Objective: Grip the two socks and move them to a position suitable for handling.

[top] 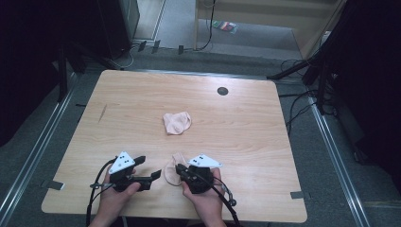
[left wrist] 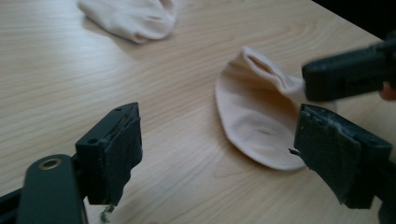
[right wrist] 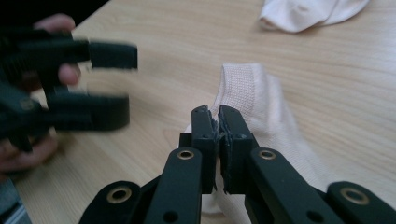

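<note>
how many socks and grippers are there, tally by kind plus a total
pale pink socks: 2, the near sock pinched by the right gripper, the far sock lying loose mid-table
black grippers: 2, the right gripper and the left gripper, which stands open beside the near sock
total: 4

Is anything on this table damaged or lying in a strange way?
Slightly: the far sock lies crumpled, and the padding on the left tool looks frayed at its edges. The near sock is pinched in the right tool.
</note>
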`<state>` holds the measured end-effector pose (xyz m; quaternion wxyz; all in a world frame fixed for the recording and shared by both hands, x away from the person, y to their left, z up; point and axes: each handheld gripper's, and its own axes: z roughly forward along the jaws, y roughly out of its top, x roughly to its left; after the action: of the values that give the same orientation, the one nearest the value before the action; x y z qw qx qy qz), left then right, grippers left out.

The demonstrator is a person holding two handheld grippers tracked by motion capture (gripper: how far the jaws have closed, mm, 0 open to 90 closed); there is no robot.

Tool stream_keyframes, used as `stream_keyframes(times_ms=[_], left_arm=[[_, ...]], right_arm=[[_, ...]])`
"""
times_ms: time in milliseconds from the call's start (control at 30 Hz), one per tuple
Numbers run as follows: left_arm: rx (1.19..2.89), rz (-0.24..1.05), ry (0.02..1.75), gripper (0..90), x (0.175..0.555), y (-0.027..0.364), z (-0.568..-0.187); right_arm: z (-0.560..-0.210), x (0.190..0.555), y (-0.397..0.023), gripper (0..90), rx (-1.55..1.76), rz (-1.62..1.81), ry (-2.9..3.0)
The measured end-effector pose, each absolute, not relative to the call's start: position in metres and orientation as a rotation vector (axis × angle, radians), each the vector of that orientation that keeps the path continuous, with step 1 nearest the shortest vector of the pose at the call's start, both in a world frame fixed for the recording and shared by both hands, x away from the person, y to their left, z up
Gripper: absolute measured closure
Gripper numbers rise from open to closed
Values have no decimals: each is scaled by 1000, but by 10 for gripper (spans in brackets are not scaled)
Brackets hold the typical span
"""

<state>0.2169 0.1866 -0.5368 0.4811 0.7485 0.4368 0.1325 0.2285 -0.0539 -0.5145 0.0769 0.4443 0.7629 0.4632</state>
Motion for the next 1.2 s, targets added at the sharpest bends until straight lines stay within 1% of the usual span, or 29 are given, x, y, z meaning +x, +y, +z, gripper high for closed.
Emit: stream_keyframes(times_ms=[33, 67, 133, 167, 200, 233, 300, 333, 367, 400, 467, 667, 767, 833, 900, 1200], left_arm=[[1841, 308, 1060, 271, 217, 182, -538], [1855, 290, 1047, 314, 218, 178, -539], [1873, 272, 1026, 380, 218, 174, -540], [1885, 254, 1007, 380, 218, 169, -540], [1916, 222, 971, 433, 217, 159, -541], [1916, 222, 971, 445, 217, 159, -541], [1986, 213, 944, 479, 217, 145, -545], [1986, 213, 944, 490, 217, 145, -545], [2015, 213, 942, 490, 216, 141, -547], [2050, 223, 947, 509, 217, 137, -549], [2063, 232, 958, 527, 217, 135, -550], [2065, 259, 995, 690, 219, 138, -550], [2070, 282, 1000, 799, 220, 140, -551], [2069, 259, 1009, 877, 222, 145, -550], [2062, 237, 1016, 900, 224, 149, -551], [2059, 240, 1029, 900, 231, 172, -546]], right_arm=[[-513, 229, -56, 866, 1345, 1394, 2274], [-512, 230, -58, 866, 1347, 1403, 2270], [-511, 232, -62, 866, 1366, 1419, 2255], [-511, 232, -62, 866, 1366, 1419, 2255], [-510, 233, -64, 865, 1383, 1428, 2242], [-510, 233, -64, 865, 1383, 1428, 2242], [-509, 234, -67, 865, 1385, 1438, 2236], [-509, 234, -67, 865, 1385, 1438, 2236], [-509, 235, -68, 865, 1392, 1437, 2234], [-508, 235, -70, 865, 1401, 1441, 2225], [-508, 236, -70, 865, 1403, 1441, 2222], [-503, 237, -79, 865, 1413, 1457, 2189], [-500, 238, -86, 865, 1421, 1460, 2162], [-497, 239, -91, 865, 1428, 1457, 2149], [-495, 239, -96, 865, 1426, 1447, 2138], [-495, 239, -129, 865, 1484, 1418, 2085]])
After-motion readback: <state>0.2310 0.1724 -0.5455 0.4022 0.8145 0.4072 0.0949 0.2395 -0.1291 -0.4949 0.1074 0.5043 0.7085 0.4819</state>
